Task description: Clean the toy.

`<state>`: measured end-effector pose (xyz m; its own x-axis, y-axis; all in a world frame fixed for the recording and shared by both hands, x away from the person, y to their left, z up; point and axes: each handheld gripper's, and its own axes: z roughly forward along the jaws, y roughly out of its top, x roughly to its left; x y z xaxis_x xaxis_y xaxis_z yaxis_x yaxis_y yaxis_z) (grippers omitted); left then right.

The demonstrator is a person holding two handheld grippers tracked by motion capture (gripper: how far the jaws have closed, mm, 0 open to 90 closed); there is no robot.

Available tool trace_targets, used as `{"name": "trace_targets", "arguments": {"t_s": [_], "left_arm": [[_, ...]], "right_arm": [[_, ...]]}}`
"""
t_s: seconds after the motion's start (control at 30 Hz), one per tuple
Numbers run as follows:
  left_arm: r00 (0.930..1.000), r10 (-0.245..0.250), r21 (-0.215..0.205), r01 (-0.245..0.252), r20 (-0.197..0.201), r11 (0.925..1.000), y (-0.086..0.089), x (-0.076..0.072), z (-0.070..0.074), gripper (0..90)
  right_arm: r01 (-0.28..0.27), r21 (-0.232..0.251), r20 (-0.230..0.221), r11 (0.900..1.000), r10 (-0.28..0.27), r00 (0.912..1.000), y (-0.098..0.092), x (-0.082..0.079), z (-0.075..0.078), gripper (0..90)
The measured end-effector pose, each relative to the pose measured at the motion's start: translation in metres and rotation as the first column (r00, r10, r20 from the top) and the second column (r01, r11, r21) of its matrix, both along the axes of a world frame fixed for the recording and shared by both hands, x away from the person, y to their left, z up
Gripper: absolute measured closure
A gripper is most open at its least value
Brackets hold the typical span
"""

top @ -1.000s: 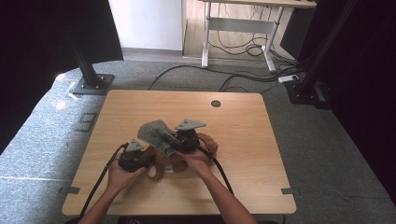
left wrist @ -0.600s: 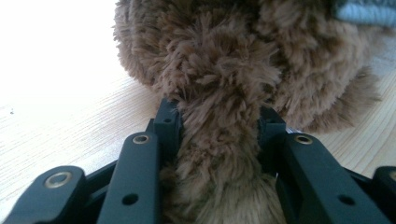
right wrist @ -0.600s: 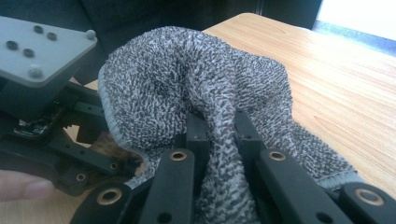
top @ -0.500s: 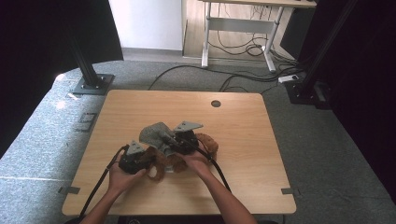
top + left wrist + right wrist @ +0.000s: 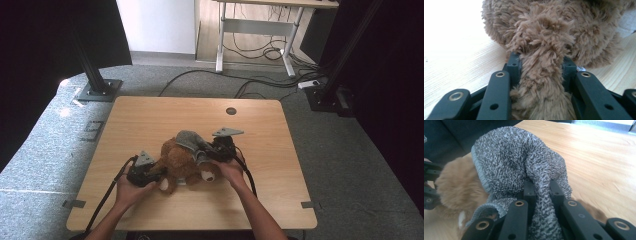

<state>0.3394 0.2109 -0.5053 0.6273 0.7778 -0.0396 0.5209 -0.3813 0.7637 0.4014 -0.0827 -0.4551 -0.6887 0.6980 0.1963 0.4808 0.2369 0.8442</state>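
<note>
A lab or studio recording space — a wooden table (image 5: pixel 150 120) on grey carpet (image 5: pixel 45 150), black curtains and rig posts (image 5: pixel 90 70) at both sides, a cabled desk frame (image 5: pixel 255 35) beyond.

A fold of grey knitted cloth (image 5: pixel 524 165) is pinched between the two black jaws of the right claw (image 5: pixel 541 185), which rise from the bottom edge. The cloth is bunched above the jaws into a rounded hood shape, and a lighter ribbed hem is seen along its left rim. Tan plush fur of a toy bear (image 5: pixel 459 187) is seen just beside and partly under the cloth at the left. The wooden table (image 5: pixel 599 157) is spread behind and to the right.
</note>
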Motion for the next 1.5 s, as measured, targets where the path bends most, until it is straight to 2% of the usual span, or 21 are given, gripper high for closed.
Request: {"name": "trace_targets", "arguments": {"t_s": [0.17,0.47,0.67,1.1,1.5], "left_arm": [[1.0,-0.007,0.005,0.007,-0.001,1.0,0.0,-0.003,0.0,62.7],[0.9999,-0.011,0.002,0.011,-0.009,0.9999,0.001,-0.002,-0.001,62.7],[0.9998,-0.016,0.001,0.016,-0.016,0.9999,0.001,-0.002,-0.001,62.7],[0.9993,-0.025,-0.016,0.025,-0.027,0.9996,0.002,-0.005,-0.001,62.6],[0.9973,-0.053,-0.034,0.051,-0.052,0.9981,0.004,-0.014,-0.004,62.8]], "right_arm": [[0.008,0.007,0.006,1.0,-0.008,0.9999,-0.017,-0.006,0.001,80.8],[0.046,0.053,0.006,0.998,-0.047,0.9989,-0.039,-0.014,-0.002,80.7],[0.031,0.063,0.019,0.998,-0.033,0.9993,-0.041,-0.021,-0.007,80.7],[0.018,0.108,0.009,0.994,-0.019,0.9998,-0.047,-0.026,-0.011,80.5],[-0.02,0.148,0.01,0.989,0.019,0.9998,-0.052,-0.045,-0.021,80.6]]}}
